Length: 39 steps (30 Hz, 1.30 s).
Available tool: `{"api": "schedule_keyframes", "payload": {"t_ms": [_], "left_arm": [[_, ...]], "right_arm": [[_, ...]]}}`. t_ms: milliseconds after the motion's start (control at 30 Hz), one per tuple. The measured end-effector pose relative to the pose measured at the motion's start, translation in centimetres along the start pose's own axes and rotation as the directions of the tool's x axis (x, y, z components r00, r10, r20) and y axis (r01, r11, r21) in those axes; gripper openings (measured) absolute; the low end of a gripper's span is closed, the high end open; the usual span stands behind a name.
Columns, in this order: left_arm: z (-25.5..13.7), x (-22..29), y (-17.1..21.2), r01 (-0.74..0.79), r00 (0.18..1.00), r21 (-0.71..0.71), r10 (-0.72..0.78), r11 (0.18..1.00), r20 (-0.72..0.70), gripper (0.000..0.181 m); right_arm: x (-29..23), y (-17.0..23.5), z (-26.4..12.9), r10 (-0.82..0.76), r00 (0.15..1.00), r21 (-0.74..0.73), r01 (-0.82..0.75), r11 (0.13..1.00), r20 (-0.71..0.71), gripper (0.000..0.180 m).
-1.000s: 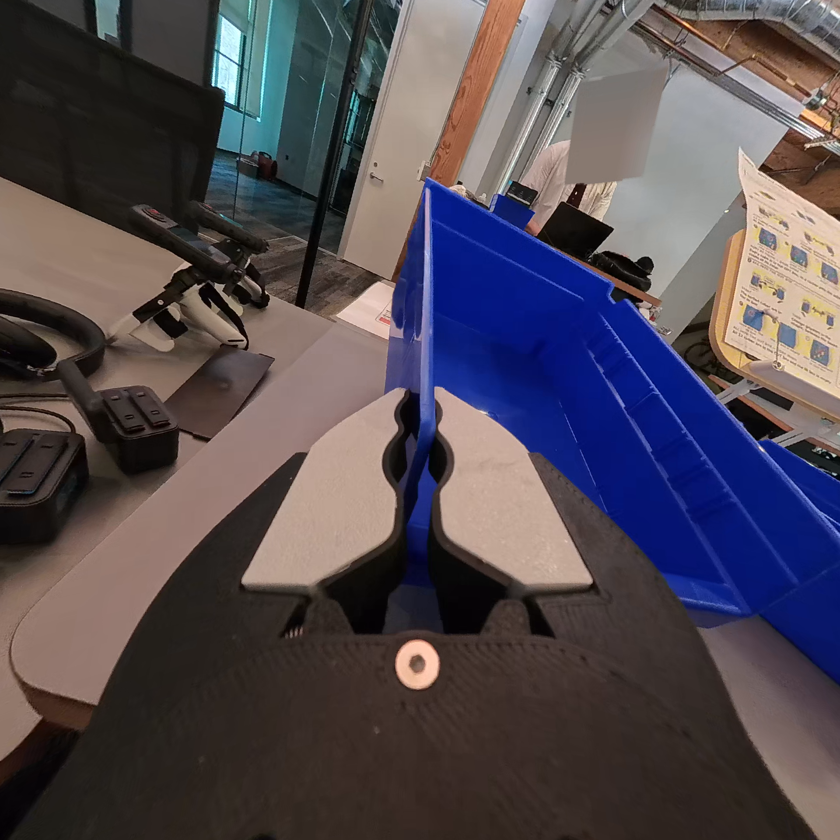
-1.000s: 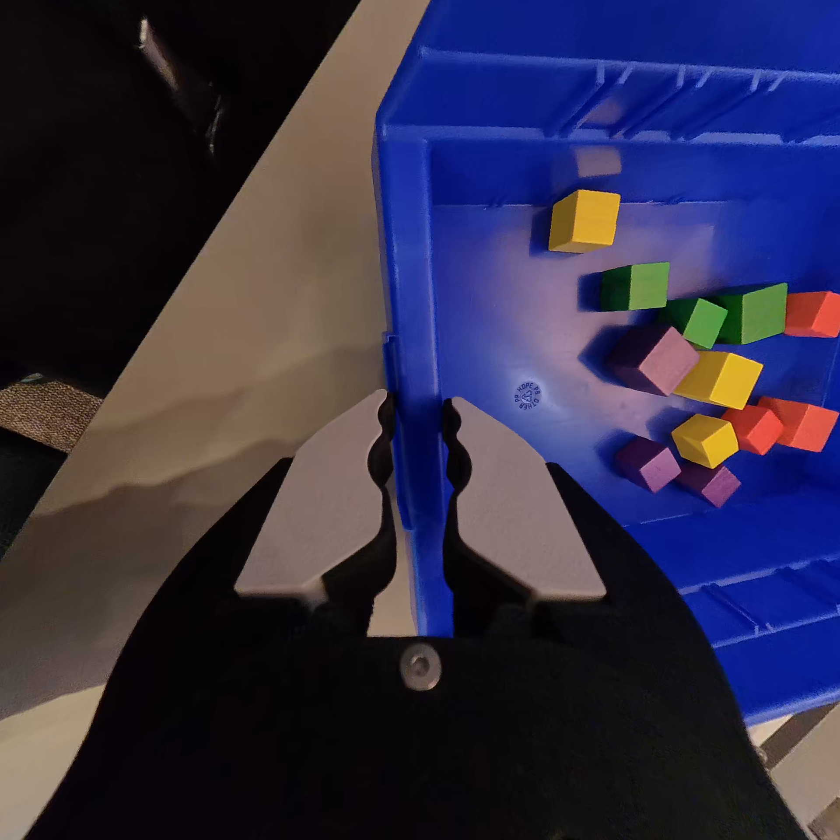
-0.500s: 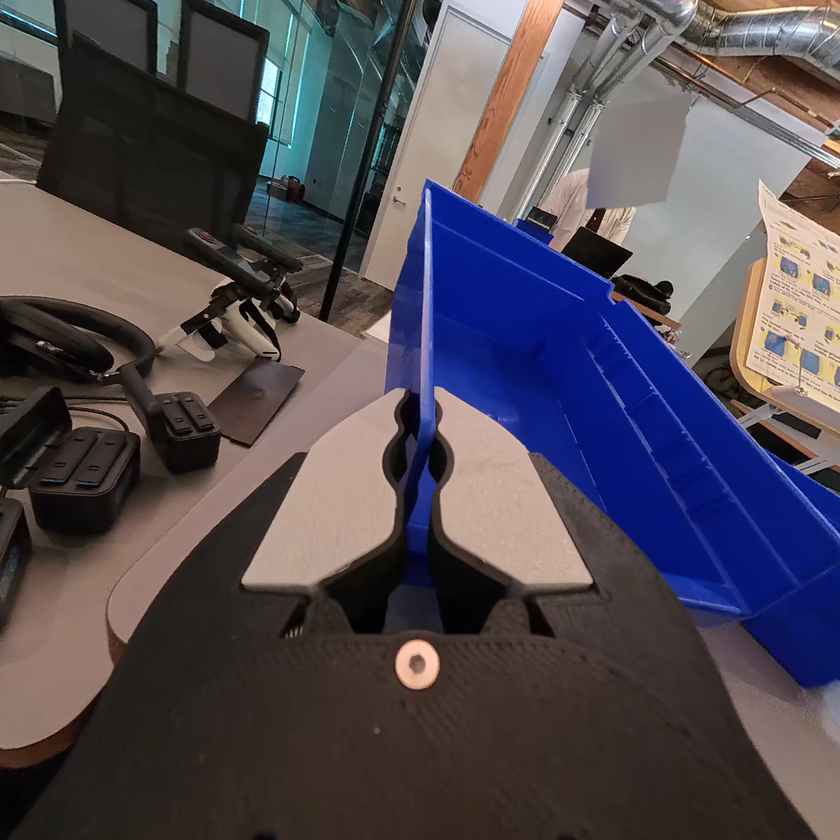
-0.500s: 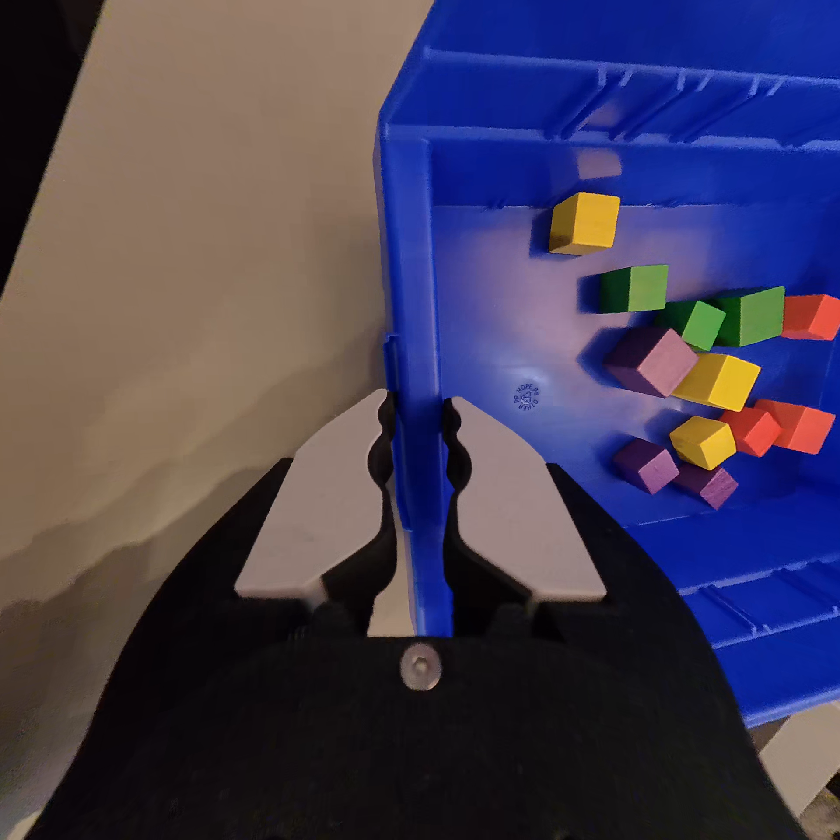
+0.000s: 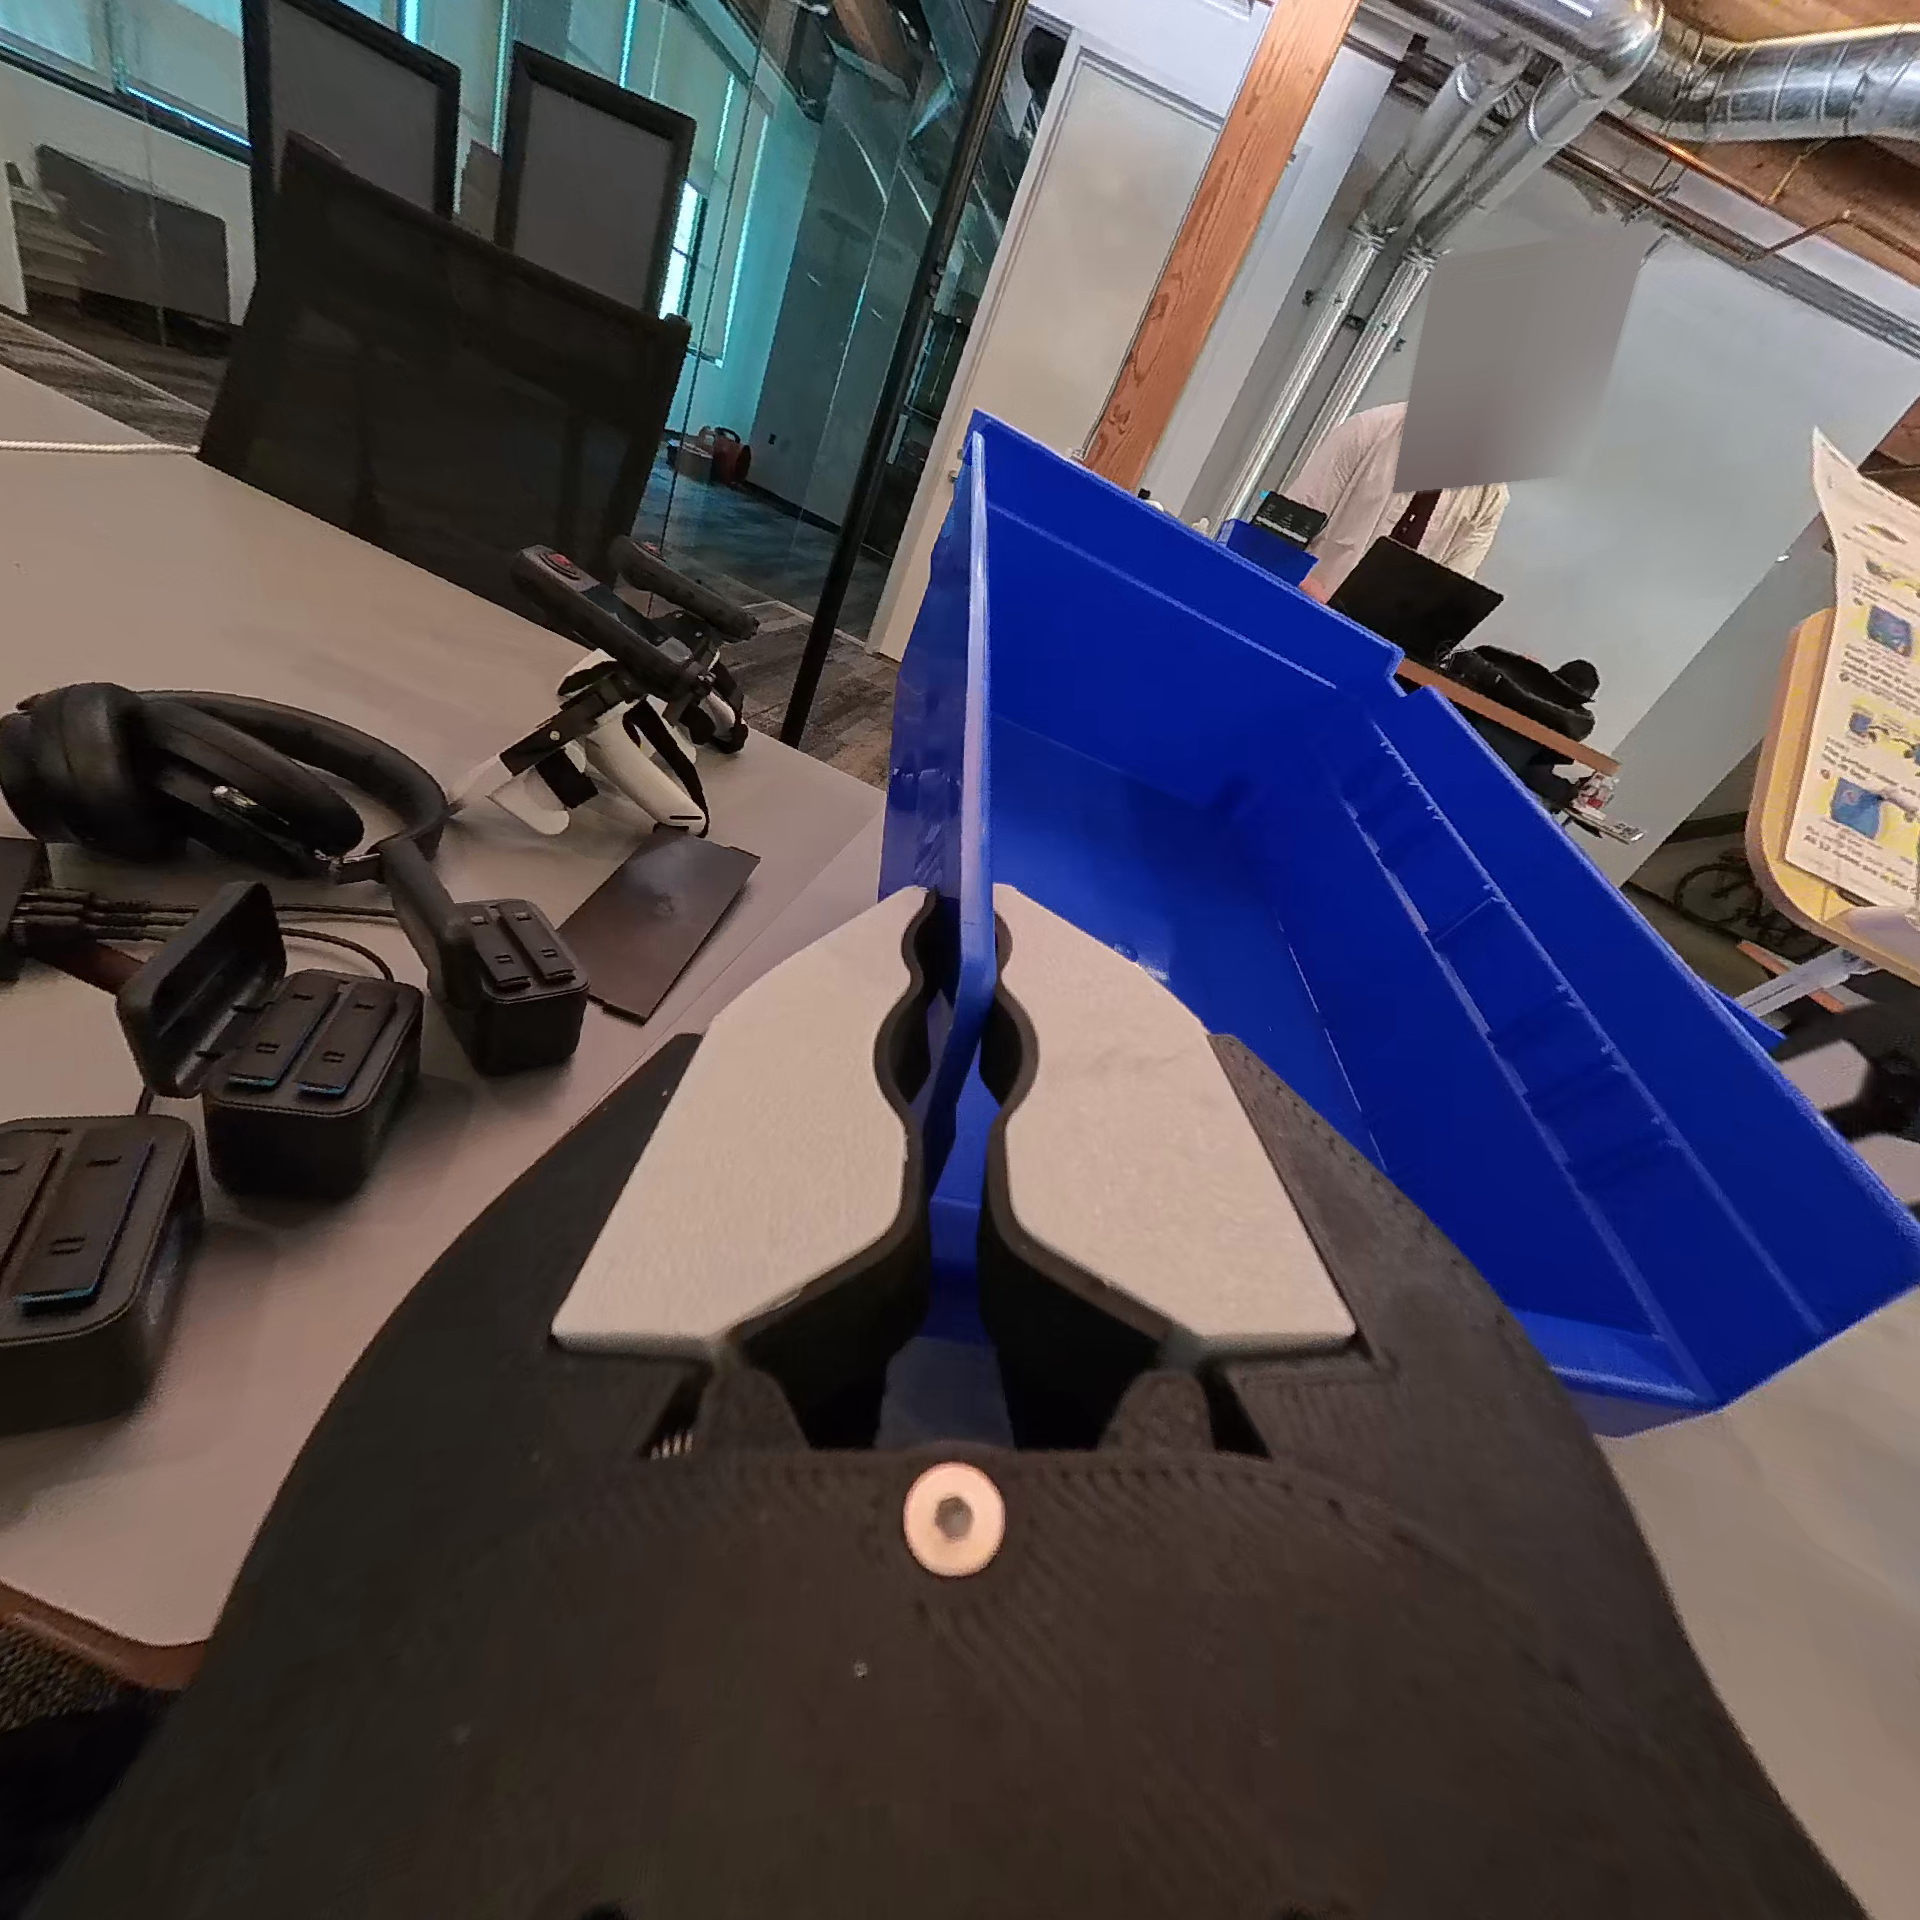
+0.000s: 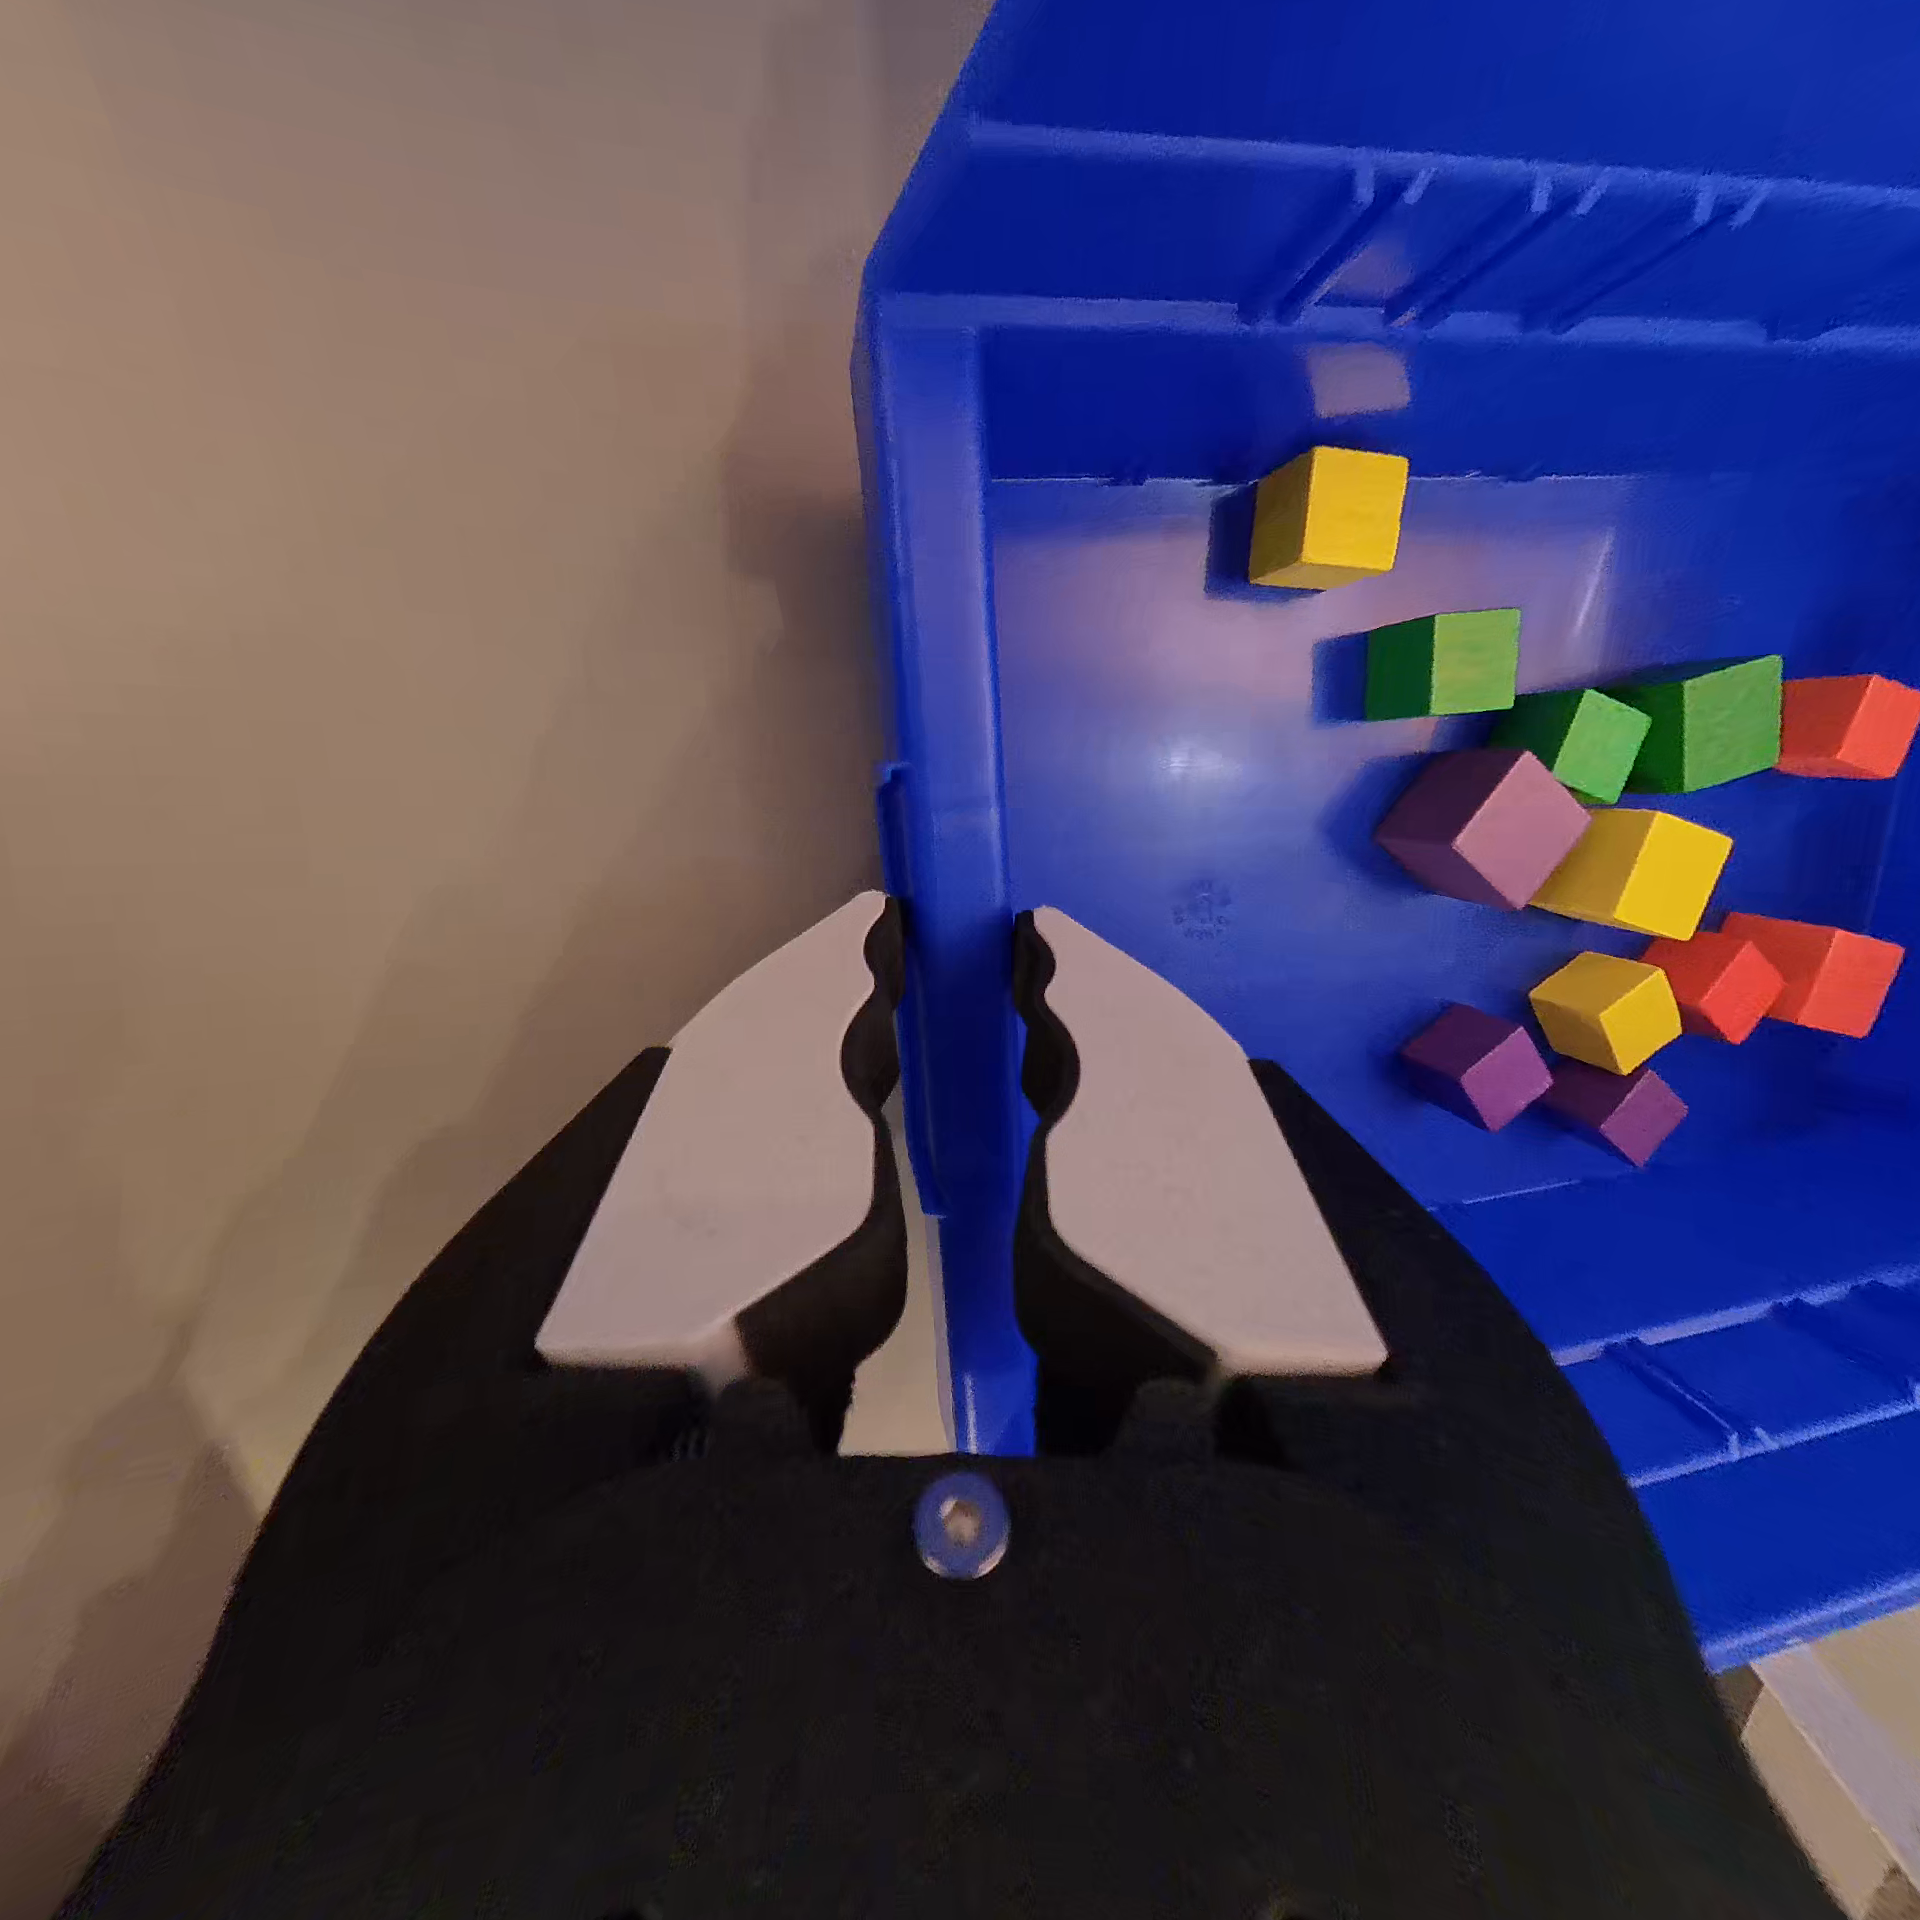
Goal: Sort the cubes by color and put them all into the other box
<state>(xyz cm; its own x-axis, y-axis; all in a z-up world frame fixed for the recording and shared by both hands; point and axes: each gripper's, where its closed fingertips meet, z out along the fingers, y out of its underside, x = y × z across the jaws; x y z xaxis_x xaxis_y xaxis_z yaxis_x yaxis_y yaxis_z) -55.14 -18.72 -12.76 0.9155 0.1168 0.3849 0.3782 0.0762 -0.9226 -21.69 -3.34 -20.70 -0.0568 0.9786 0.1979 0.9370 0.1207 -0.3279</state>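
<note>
L gripper point(image 5: 961, 1023) fingers clamped on empty blue bin point(image 5: 1455, 935) wall; R gripper point(image 6: 956, 1023) pinches cube bin point(image 6: 940, 623) rim. Risk: thin-edge slip dumps cubes point(image 6: 1631, 831) unsorted.

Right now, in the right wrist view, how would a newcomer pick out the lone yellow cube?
Start at the blue bin whose wall the right gripper clamps. On its floor, the yellow cube sits against the far wall, apart from the touching cluster.

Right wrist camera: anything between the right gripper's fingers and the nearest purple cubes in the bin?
Only bare blue bin floor lies between the right gripper, clamped on the wall, and the purple cubes, per the right wrist view.
</note>
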Motion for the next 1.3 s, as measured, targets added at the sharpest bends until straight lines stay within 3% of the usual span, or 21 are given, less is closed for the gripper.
{"api": "schedule_keyframes", "payload": {"t_ms": [333, 900, 1000, 1133, 1300], "left_arm": [[0.2, -0.5, 0.4, 0.012, 1.0, -0.007, -0.012, 1.0, -0.001, 0.004], [0.4, -0.4, 0.4, 0.013, 1.0, -0.001, -0.013, 1.0, -0.005, 0.004], [0.3, -0.2, 0.3, 0.007, 1.0, 0.003, -0.007, 1.0, -0.011, 0.004], [0.1, 0.2, -0.4, -0.015, 1.0, 0.037, 0.015, 0.999, -0.011, 0.003], [-0.5, 2.4, -2.0, -0.113, 0.994, 0.102, 0.113, 0.988, 0.005, 0.003]], "right_arm": [[6.5, -3.9, 2.8, 0.157, 0.986, -0.033, -0.159, 0.987, -0.054, 0.02], [10.1, -4.8, 4.0, 0.17, 0.982, -0.029, -0.173, 0.985, -0.08, 0.021], [10.3, -5.5, 2.8, 0.144, 0.979, 0.047, -0.139, 0.989, -0.146, 0.038], [9.7, -7.5, -2.0, 0.179, 0.966, 0.279, -0.123, 0.953, -0.187, 0.054], [4.1, -10.5, -8.1, 0.279, 0.945, 0.615, -0.323, 0.72, 0.17, 0.055]]}}
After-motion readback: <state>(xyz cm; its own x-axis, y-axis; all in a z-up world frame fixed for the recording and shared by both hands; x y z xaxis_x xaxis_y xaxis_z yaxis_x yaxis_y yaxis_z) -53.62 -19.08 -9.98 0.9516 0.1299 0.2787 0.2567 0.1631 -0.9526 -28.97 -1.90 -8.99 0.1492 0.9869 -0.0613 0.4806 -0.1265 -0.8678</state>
